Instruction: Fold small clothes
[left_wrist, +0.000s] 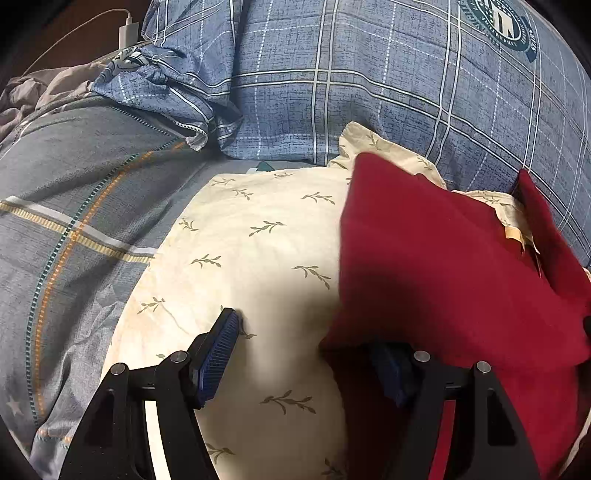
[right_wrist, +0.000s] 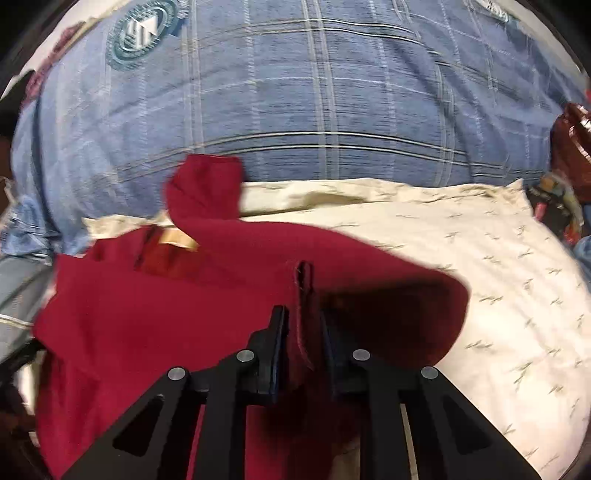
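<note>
A dark red garment (left_wrist: 424, 258) lies rumpled on the right half of a cream pillow with a leaf print (left_wrist: 258, 240). My left gripper (left_wrist: 306, 354) stands open over the pillow. Its left pad (left_wrist: 218, 354) rests on bare pillow, and its right finger (left_wrist: 395, 373) sits at the garment's left edge, partly under the cloth. In the right wrist view my right gripper (right_wrist: 303, 314) is shut on a raised fold of the red garment (right_wrist: 147, 314). A tan label (right_wrist: 177, 238) shows near the collar. A sleeve end sticks up toward the quilt.
A blue plaid quilt (left_wrist: 369, 92) with a round teal badge bulges behind the pillow (right_wrist: 498, 277). A grey-blue striped sheet (left_wrist: 74, 203) lies to the left. A white charger with a cable (left_wrist: 128, 35) sits at the far left. Dark red and colourful items (right_wrist: 569, 147) crowd the right edge.
</note>
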